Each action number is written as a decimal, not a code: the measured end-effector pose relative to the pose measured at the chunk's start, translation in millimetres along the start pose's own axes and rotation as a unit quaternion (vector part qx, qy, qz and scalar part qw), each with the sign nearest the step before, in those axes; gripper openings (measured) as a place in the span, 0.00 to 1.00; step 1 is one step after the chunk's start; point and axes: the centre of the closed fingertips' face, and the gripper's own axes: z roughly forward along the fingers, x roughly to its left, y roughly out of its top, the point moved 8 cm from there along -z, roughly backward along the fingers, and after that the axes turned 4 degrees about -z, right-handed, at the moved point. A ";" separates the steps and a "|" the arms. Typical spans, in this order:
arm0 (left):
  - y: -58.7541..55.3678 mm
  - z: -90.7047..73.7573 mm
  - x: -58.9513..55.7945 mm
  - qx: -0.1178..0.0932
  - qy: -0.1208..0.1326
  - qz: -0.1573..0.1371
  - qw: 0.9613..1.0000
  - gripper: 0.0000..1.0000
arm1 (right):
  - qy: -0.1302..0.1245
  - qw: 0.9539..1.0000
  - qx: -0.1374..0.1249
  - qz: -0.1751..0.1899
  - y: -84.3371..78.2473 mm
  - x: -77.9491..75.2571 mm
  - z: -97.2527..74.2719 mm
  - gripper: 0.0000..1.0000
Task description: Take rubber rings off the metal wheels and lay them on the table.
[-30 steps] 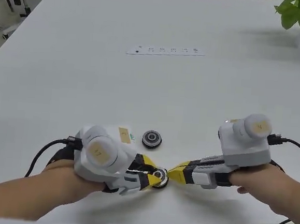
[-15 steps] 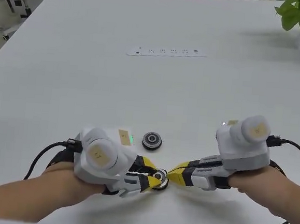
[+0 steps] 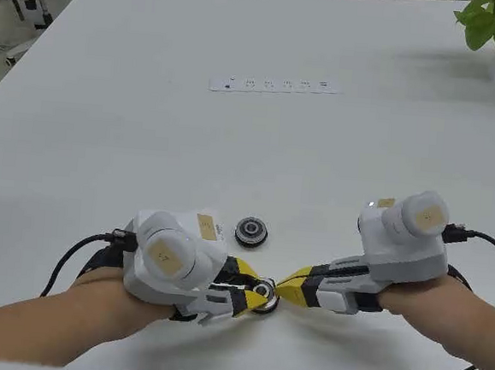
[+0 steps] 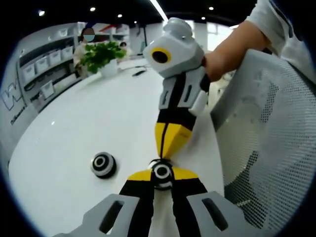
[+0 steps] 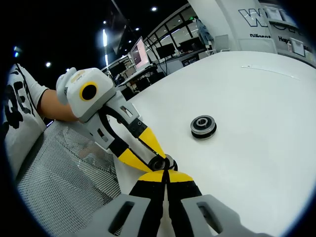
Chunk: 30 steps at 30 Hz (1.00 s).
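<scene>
**Head view.** At the near edge of the white desk [image 3: 149,126], the left gripper [image 3: 254,297] and right gripper [image 3: 284,287] meet tip to tip. A small metal wheel [image 3: 264,291] sits between them. A dark-rimmed second wheel [image 3: 251,231] lies just beyond on the desk.

**Left gripper view.** The left gripper [image 4: 162,177] has its fingers narrowed onto the metal wheel [image 4: 162,172], holding it by both sides. The right gripper [image 4: 167,150] has its fingers pressed together, tips touching the wheel's far rim.

**Right gripper view.** The right gripper [image 5: 168,174] shows fingers closed with no gap, tips against the metal wheel [image 5: 160,162]. The second wheel [image 5: 203,126] rests apart, farther right.
</scene>
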 end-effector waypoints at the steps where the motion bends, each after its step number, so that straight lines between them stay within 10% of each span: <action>1: 0.3 -0.3 -0.5 0.000 0.000 0.000 1.000 0.12 | 0.003 1.000 -0.002 0.004 0.0 0.3 0.0 0.00; 30: 0.1 2.2 0.0 0.004 0.000 0.001 1.000 0.12 | 0.046 0.998 -0.026 0.036 0.8 8.3 1.0 0.00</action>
